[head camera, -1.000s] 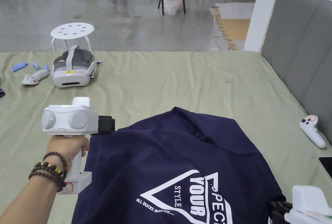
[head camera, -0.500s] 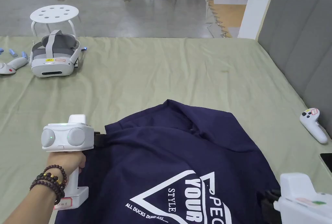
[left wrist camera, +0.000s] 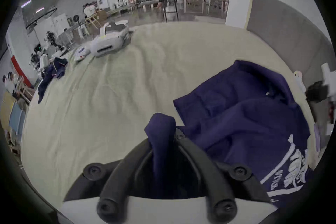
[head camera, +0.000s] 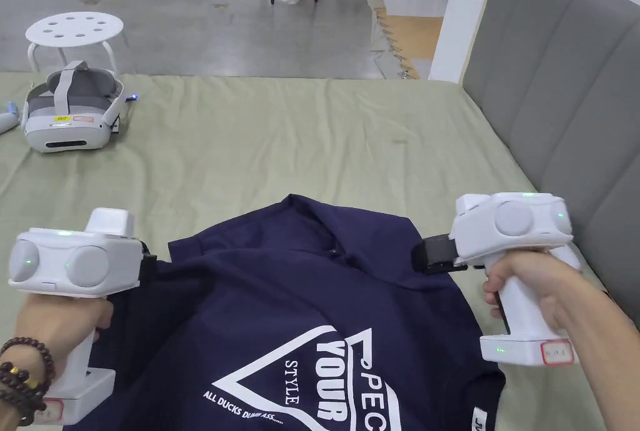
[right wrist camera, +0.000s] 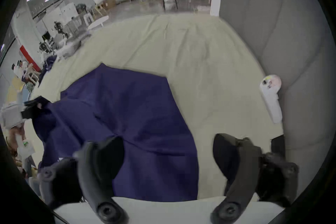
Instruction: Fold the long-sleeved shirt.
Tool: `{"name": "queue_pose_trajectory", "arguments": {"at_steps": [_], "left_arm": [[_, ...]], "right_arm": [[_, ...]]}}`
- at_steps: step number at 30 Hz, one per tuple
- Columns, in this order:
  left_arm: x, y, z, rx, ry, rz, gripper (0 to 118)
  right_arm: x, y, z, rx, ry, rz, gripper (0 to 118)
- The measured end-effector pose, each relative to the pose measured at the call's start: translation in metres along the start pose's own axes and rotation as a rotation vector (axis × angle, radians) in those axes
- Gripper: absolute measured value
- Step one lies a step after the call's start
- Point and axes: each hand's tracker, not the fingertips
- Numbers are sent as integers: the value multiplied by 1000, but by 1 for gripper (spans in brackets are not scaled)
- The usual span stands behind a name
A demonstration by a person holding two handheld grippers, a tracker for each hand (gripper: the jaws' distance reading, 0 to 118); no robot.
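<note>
One navy shirt (head camera: 300, 301) spread on the bed (head camera: 281, 132), between both grippers. Left gripper (left wrist camera: 161, 138) clenched on a shirt fold, clear in its own view. Right gripper (right wrist camera: 168, 153) released, jaws wide apart above the shirt's edge.

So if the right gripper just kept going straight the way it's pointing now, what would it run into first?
Most likely the navy shirt. The right gripper, jaws open, points left across the shirt's upper right edge, with the fabric just ahead of it. Its height above the cloth is hard to judge, so it might skim over toward the left gripper.
</note>
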Motion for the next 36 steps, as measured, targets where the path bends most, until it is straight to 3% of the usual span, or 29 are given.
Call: {"name": "queue_pose_trajectory", "arguments": {"at_steps": [1,4,6,7,8,9,10,11,12,15,21,25,28,31,34,36], "left_arm": [[-3,1,9,24,-22,27,13],[-7,3,20,50,-35,40,13],[-7,6,29,63,-41,36,13],[-7,7,32,72,-39,37,13],[-7,8,33,82,-38,38,13],[-7,10,35,106,-26,49,13],[-7,13,38,119,-22,53,13],[-7,17,42,125,-16,56,13],[-9,23,49,136,-26,66,12],[-9,48,84,193,26,38,12],[-33,140,189,432,-8,85,12],[-40,217,261,588,27,58,12],[-40,276,309,678,58,68,12],[-37,324,351,772,81,107,12],[-33,358,374,810,120,99,12],[-29,377,386,857,157,98,12]], "right_arm": [[-1,1,-17,-85,-4,14,86],[-10,-8,-49,-167,-88,95,67],[-18,-10,-44,-107,-86,111,68],[-20,-7,-38,-121,-86,96,52],[-22,-10,-31,-120,-11,77,15],[-22,-10,-27,-127,81,71,3],[-27,-8,-23,-117,7,63,3],[-31,-5,-16,-98,-60,107,3],[-26,3,-7,-63,-68,165,3],[-28,29,56,43,-29,230,3],[-39,105,255,390,-39,278,3],[-65,153,375,577,-105,333,3],[-79,198,443,717,-147,321,3],[-91,232,501,844,-181,260,3],[-101,253,535,944,-230,239,3],[-106,267,550,1041,-258,179,3]]}}
